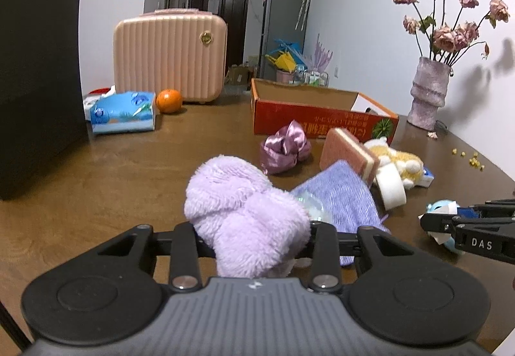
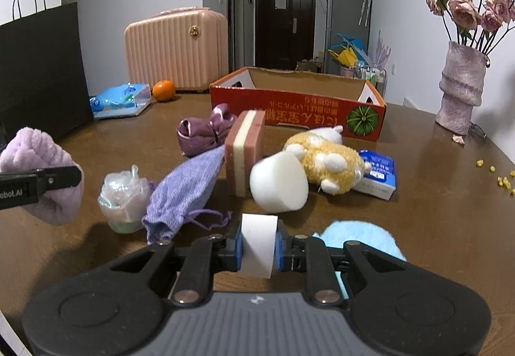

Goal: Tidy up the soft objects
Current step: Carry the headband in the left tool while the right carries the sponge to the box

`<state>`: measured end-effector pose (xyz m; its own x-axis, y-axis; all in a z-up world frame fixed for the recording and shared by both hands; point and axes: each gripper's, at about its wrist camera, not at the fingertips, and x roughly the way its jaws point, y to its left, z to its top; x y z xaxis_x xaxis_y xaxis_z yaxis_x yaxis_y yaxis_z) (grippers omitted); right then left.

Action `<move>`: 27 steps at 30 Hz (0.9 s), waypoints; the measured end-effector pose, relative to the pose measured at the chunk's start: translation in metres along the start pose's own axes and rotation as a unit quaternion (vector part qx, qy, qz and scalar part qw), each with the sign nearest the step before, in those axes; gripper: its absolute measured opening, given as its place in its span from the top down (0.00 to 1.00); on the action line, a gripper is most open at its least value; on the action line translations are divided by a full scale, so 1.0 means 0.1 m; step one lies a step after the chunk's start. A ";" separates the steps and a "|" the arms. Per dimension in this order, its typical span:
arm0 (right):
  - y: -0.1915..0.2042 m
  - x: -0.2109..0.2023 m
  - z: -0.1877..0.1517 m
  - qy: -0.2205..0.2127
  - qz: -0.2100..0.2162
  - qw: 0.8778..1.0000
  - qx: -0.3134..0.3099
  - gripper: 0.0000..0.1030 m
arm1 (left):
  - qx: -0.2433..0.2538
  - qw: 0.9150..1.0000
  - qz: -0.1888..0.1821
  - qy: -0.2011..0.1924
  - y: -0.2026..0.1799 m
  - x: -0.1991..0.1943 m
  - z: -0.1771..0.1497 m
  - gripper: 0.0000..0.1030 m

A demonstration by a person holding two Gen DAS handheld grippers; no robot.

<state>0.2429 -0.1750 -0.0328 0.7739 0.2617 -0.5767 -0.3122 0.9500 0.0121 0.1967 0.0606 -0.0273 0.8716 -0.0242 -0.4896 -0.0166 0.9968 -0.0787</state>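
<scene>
Fluffy towel (image 1: 244, 220): one; sponges (image 2: 246, 151): two.

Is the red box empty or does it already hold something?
Cannot tell fully. The red box is open-topped; only bare inner walls show in both views, its floor hidden behind the front wall.

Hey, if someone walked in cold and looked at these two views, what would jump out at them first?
Probably the fluffy lilac cloth bunched in the left gripper, filling the near foreground. Next, the right gripper pinching a white tag attached to a light blue item. Behind them, soft things crowd the brown table before an open red cardboard box.
</scene>
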 end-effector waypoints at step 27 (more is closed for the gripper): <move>-0.30 0.18 0.50 -0.065 -0.020 0.998 0.010 0.82 | 0.017 0.998 -0.025 -0.048 -0.28 0.37 0.69 0.65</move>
<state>0.2937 -0.1907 -0.0031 0.8509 0.2427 -0.4659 -0.2700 0.9628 0.0085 0.2627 0.0369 0.0168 0.9135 -0.0673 -0.4012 0.0429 0.9967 -0.0696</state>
